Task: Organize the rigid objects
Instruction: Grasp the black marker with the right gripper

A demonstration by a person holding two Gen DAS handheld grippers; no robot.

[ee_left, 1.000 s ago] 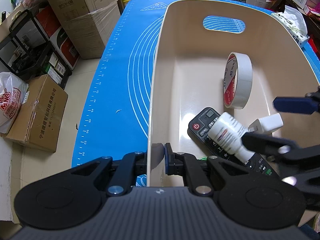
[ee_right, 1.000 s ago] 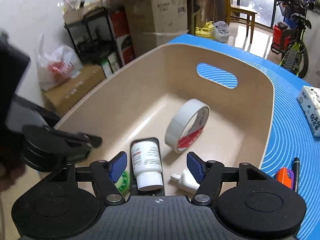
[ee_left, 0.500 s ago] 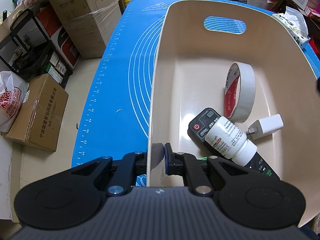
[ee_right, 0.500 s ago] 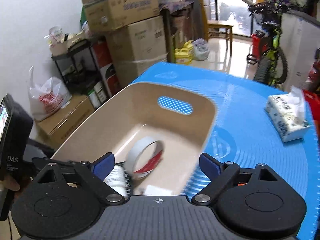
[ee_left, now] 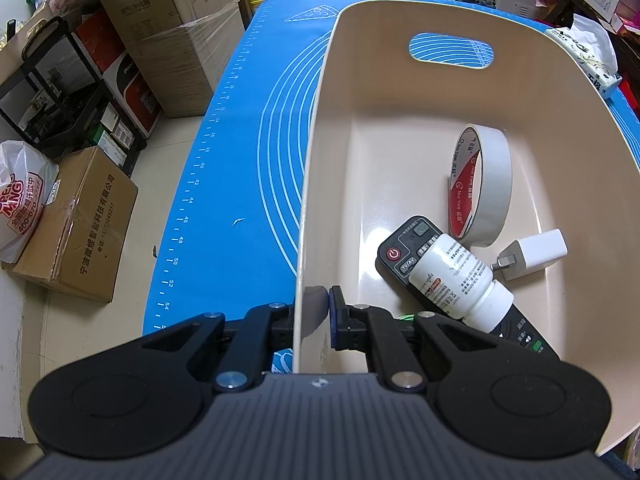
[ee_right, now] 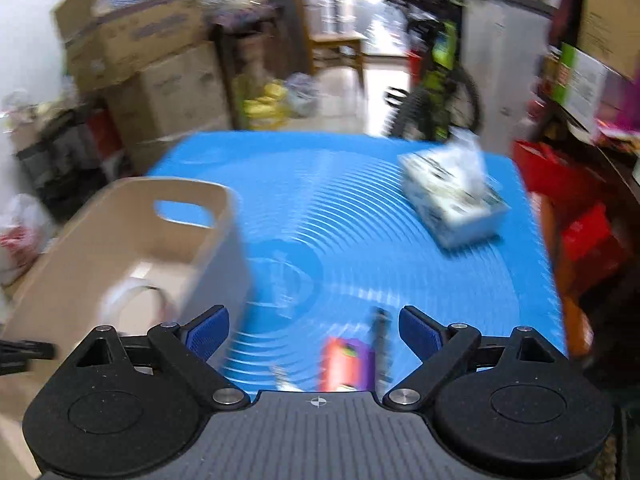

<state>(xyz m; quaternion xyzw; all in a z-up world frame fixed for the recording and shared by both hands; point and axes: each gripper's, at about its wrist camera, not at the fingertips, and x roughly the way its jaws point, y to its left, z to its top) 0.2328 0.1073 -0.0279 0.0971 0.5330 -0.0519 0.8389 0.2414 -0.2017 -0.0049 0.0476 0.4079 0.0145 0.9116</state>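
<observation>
— Bin [ee_left: 400, 92] first: where does it sit, and what grips it?

— Beige bin, filling the right half of the left wrist view, standing on the blue mat [ee_left: 248, 152]. The left gripper [ee_left: 312, 312] is pinched onto its near wall at the lower centre of the frame, one finger outside, the blue-padded one inside, the wall squeezed between them.

— And inside the bin?

— A roll of white tape [ee_left: 482, 186] stands on edge at right of centre. Below it lies a black remote [ee_left: 404, 252], with a white bottle [ee_left: 460, 280] lying across it. A white charger plug [ee_left: 536, 254] rests just beside the bottle, toward the right wall. Something green shows behind the gripper's finger; I cannot tell what it is.

— The right gripper?

— Right gripper [ee_right: 314, 334] is spread wide, nothing between its blue pads [ee_right: 210, 332]. Its jaws have just been opening. That view is badly blurred. It hangs over the mat, with the bin [ee_right: 120, 216] at the left of the frame.

— Anything under it?

— Low in the frame, between the fingers, an orange and purple object [ee_right: 346, 362] lies on the mat, and a dark pen [ee_right: 382, 344] lies just beside it on the right. Too smeared to say more. A tissue pack [ee_right: 452, 200] sits on the mat at upper right, well apart from the bin.
</observation>
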